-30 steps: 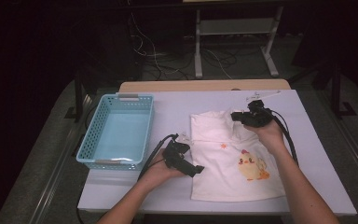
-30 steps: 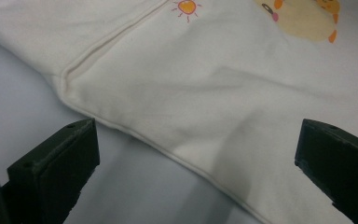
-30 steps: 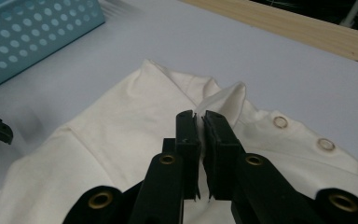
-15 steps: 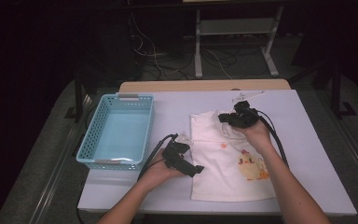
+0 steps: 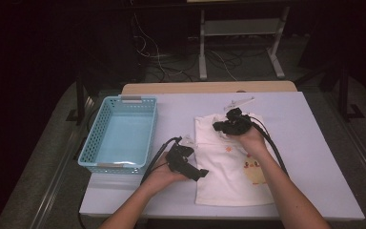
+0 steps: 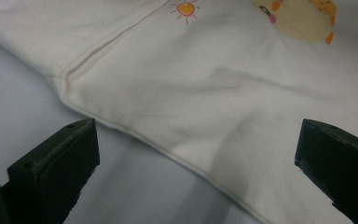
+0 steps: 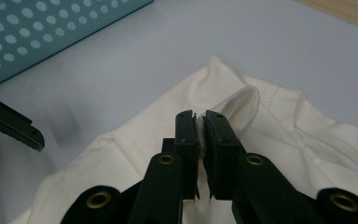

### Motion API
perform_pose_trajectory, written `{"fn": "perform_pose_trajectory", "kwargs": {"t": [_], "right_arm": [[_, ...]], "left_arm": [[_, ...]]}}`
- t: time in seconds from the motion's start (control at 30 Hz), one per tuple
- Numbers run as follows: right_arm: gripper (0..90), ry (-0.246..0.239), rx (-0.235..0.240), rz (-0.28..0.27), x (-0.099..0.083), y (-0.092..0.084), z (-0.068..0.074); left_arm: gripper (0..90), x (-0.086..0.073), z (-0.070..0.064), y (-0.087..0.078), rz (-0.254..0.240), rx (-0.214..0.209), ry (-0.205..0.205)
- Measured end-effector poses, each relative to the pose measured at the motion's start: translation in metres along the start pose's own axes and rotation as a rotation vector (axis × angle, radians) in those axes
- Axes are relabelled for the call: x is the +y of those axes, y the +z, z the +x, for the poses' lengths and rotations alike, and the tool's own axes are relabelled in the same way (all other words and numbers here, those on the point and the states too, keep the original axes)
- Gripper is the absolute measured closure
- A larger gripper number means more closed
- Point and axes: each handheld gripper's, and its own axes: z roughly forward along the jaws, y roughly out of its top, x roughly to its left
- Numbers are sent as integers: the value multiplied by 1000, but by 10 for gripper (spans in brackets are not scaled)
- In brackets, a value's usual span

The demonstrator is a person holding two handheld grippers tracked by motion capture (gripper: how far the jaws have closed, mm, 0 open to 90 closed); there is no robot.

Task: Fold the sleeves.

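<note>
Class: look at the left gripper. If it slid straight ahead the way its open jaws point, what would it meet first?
Most likely the hem of the white shirt, lying just ahead of the left gripper on the table; depth is uncertain.

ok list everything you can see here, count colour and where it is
shirt: one, cream with a small sun and a yellow chick print, flat on the table right of centre
basket: one, light blue, perforated, on the table's left part
white piece: one, small, on the table beyond the shirt; too small to identify
table: one, pale lilac top with a wooden far edge
metal stand: one, pale grey, on the floor behind the table
left gripper: one, black, jaws open over the shirt's near-left edge
right gripper: one, black, shut on a fold of the shirt near its far edge
forearms: two, bare, coming in from the bottom
</note>
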Motion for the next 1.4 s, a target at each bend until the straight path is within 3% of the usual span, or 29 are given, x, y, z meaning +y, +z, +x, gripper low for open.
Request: {"fn": "perform_pose_trajectory", "kwargs": {"t": [0.53, 0.77, 0.87, 1.0, 1.17, 1.4], "right_arm": [[805, -26, 39, 56, -2, 25, 16], [699, -26, 86, 42, -2, 29, 21], [579, -20, 94, 36, -1, 27, 21], [482, -10, 85, 18, 0, 20, 20], [423, 10, 80, -19, 2, 7, 16], [384, 25, 63, -20, -1, -9, 8]], "left_arm": [[0, 0, 0, 0, 5, -1, 1], [0, -1, 0, -1, 4, 2, -2], [0, -1, 1, -1, 6, 3, -2], [0, -1, 1, 0, 4, 3, -2], [0, -1, 1, 0, 4, 4, -1], [0, -1, 2, 0, 2, 6, -6]]}}
